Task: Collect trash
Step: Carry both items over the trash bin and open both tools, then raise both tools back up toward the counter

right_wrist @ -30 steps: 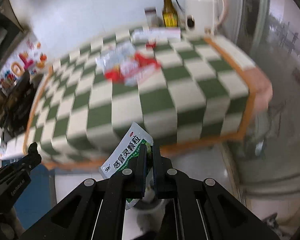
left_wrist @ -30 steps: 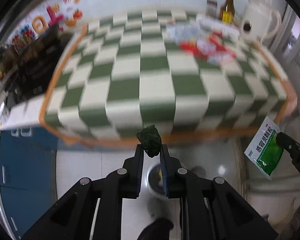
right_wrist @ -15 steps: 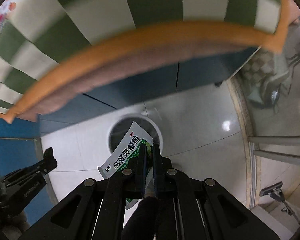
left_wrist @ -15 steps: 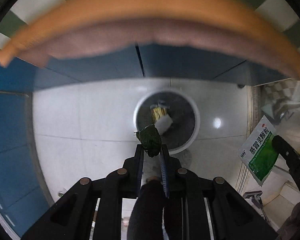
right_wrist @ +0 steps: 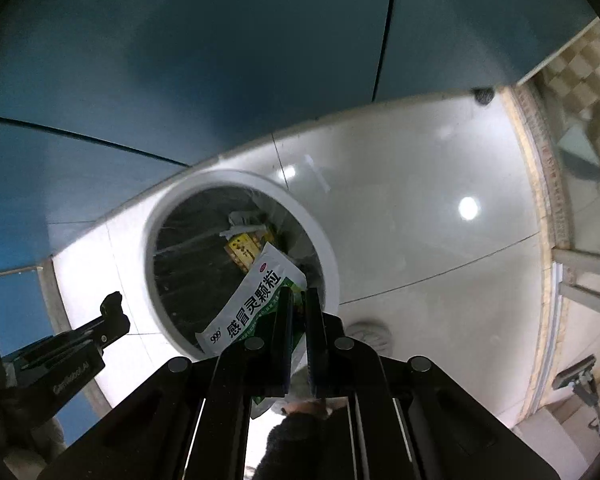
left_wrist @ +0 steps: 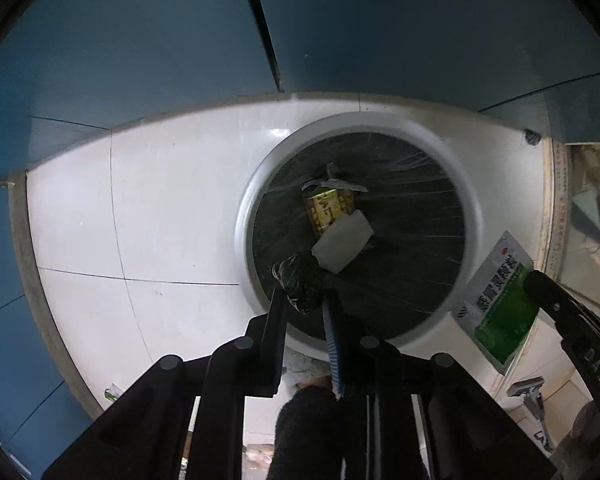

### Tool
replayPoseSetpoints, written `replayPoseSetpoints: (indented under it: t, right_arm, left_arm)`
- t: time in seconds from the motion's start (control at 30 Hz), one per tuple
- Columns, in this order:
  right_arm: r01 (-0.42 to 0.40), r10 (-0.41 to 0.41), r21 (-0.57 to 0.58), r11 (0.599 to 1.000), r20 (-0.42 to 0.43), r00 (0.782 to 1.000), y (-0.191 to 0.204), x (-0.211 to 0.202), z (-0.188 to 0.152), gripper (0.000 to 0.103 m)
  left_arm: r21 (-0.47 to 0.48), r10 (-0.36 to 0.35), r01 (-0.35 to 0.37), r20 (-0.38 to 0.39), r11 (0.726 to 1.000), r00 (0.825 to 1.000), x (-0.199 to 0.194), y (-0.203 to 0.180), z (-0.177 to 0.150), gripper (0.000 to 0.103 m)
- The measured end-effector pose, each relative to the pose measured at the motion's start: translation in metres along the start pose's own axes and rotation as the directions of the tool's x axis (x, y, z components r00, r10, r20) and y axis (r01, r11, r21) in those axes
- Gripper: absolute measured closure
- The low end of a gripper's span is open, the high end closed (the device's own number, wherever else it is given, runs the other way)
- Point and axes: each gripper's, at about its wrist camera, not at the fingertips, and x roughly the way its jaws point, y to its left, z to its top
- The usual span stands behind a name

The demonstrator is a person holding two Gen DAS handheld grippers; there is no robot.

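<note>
My left gripper (left_wrist: 303, 300) is shut on a dark green crumpled wad (left_wrist: 300, 285) and holds it over the near edge of a round white trash bin (left_wrist: 260, 184) with a black liner. Inside lie a yellow packet (left_wrist: 327, 206) and a white block (left_wrist: 342, 246). My right gripper (right_wrist: 297, 300) is shut on a white-and-green medicine sachet (right_wrist: 252, 300), above the bin's near right rim (right_wrist: 328, 256). The sachet (left_wrist: 500, 296) and right gripper also show at the right of the left wrist view.
The bin stands on white glossy floor tiles (left_wrist: 160, 208) against blue cabinet doors (left_wrist: 380, 20). A tiled threshold strip (right_wrist: 544, 208) runs on the right. A mop head (right_wrist: 576, 376) lies at the lower right. The left gripper (right_wrist: 112, 316) appears at the left in the right wrist view.
Both grippers swung down from the checkered table to the floor and moved closer over the bin. Each still holds its piece of trash.
</note>
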Motion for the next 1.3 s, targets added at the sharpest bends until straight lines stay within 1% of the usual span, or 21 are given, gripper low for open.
replayPoseSetpoints:
  t: [0.1, 0.13, 0.17, 0.2, 0.23, 0.27, 0.3, 0.33, 0.37, 0.4, 0.43, 0.47, 0.5, 0.6, 0.73, 0.8, 0.9, 0.97, 1.0, 1.03, 1.3]
  right_arm:
    - [0.004, -0.004, 0.003, 1.000, -0.033, 0.999, 0.003, 0.025, 0.002, 0.094]
    - [0.005, -0.005, 0.001, 1.000, -0.036, 0.999, 0.004, 0.028, 0.002, 0.094]
    - [0.013, -0.014, -0.007, 1.000, -0.041, 0.999, 0.005, 0.032, 0.003, 0.091]
    - [0.021, -0.021, -0.011, 1.000, -0.046, 0.999, 0.005, 0.035, 0.003, 0.089]
    - [0.023, -0.023, -0.013, 1.000, -0.050, 0.998, 0.006, 0.035, 0.002, 0.087]
    - [0.030, -0.031, -0.017, 0.999, -0.054, 0.998, 0.006, 0.034, 0.000, 0.079]
    - [0.042, -0.044, -0.024, 0.999, -0.053, 0.998, 0.007, 0.033, -0.001, 0.063]
    - [0.054, -0.056, -0.032, 0.998, -0.051, 0.997, 0.007, 0.030, -0.002, 0.053]
    - [0.060, -0.062, -0.042, 0.997, -0.044, 0.997, 0.008, 0.026, -0.004, 0.038]
    - [0.063, -0.065, -0.050, 0.997, -0.040, 0.997, 0.008, 0.023, -0.005, 0.028]
    - [0.077, -0.079, -0.063, 0.995, -0.034, 0.996, 0.010, 0.019, -0.007, 0.022]
    - [0.089, -0.091, -0.077, 0.993, -0.029, 0.995, 0.012, 0.014, -0.010, 0.009]
    - [0.095, -0.097, -0.086, 0.992, -0.025, 0.995, 0.012, 0.010, -0.009, 0.000]
    - [0.120, -0.122, -0.130, 0.984, -0.009, 0.992, 0.013, -0.004, -0.014, 0.000]
    - [0.124, -0.125, -0.154, 0.980, 0.005, 0.992, 0.016, -0.028, -0.022, 0.000]
    - [0.127, -0.126, -0.159, 0.979, 0.016, 0.992, 0.019, -0.047, -0.026, 0.000]
    - [0.128, -0.124, -0.160, 0.979, 0.035, 0.992, 0.028, -0.082, -0.034, 0.000]
    - [0.130, -0.123, -0.165, 0.978, 0.049, 0.991, 0.033, -0.108, -0.039, 0.000]
    - [0.132, -0.123, -0.171, 0.976, 0.061, 0.991, 0.037, -0.128, -0.043, 0.000]
    - [0.131, -0.122, -0.173, 0.976, 0.067, 0.990, 0.040, -0.139, -0.046, 0.000]
    - [0.123, -0.097, -0.204, 0.971, 0.134, 0.986, 0.067, -0.278, -0.083, 0.000]
  left_arm:
    - [0.004, -0.019, 0.019, -0.013, 1.000, 1.000, 0.008, 0.001, -0.002, 0.086]
    - [0.004, -0.019, 0.019, -0.010, 1.000, 1.000, 0.009, 0.003, -0.002, 0.080]
    - [0.004, -0.019, 0.019, -0.006, 1.000, 1.000, 0.009, 0.005, -0.002, 0.074]
    - [-0.001, -0.008, 0.008, 0.005, 1.000, 1.000, 0.007, 0.007, -0.004, 0.049]
    - [0.001, 0.008, -0.008, 0.021, 1.000, 1.000, 0.005, 0.009, -0.005, 0.016]
    - [0.007, 0.026, -0.026, 0.034, 1.000, 0.999, 0.004, 0.012, -0.005, 0.006]
    - [0.016, 0.050, -0.051, 0.051, 0.999, 0.997, 0.001, 0.014, -0.006, 0.002]
    - [0.024, 0.069, -0.071, 0.062, 0.997, 0.996, -0.004, 0.014, -0.009, 0.002]
    - [0.024, 0.071, -0.073, 0.067, 0.997, 0.995, -0.004, 0.018, -0.008, 0.002]
    - [0.023, 0.070, -0.072, 0.074, 0.997, 0.995, -0.009, 0.020, -0.010, 0.002]
    - [0.022, 0.073, -0.075, 0.084, 0.997, 0.994, -0.015, 0.021, -0.012, 0.002]
    - [0.022, 0.076, -0.079, 0.095, 0.997, 0.993, -0.020, 0.023, -0.014, 0.001]
    - [0.020, 0.080, -0.082, 0.105, 0.996, 0.991, -0.027, 0.025, -0.017, 0.001]
    - [-0.001, 0.070, -0.071, 0.117, 0.998, 0.991, -0.040, 0.027, -0.023, 0.001]
    - [-0.017, 0.062, -0.061, 0.134, 0.998, 0.989, -0.070, 0.030, -0.036, 0.001]
    - [-0.026, 0.057, -0.054, 0.138, 0.998, 0.989, -0.086, 0.030, -0.044, 0.001]
    - [-0.040, 0.052, -0.046, 0.149, 0.998, 0.987, -0.123, 0.034, -0.060, 0.001]
    - [-0.045, 0.050, -0.043, 0.160, 0.998, 0.986, -0.144, 0.035, -0.071, 0.001]
    - [-0.047, 0.050, -0.043, 0.167, 0.998, 0.985, -0.158, 0.036, -0.077, 0.001]
    - [-0.050, 0.046, -0.038, 0.177, 0.998, 0.983, -0.177, 0.037, -0.085, 0.001]
    - [-0.053, 0.008, 0.005, 0.253, 0.999, 0.967, -0.290, 0.046, -0.133, 0.001]
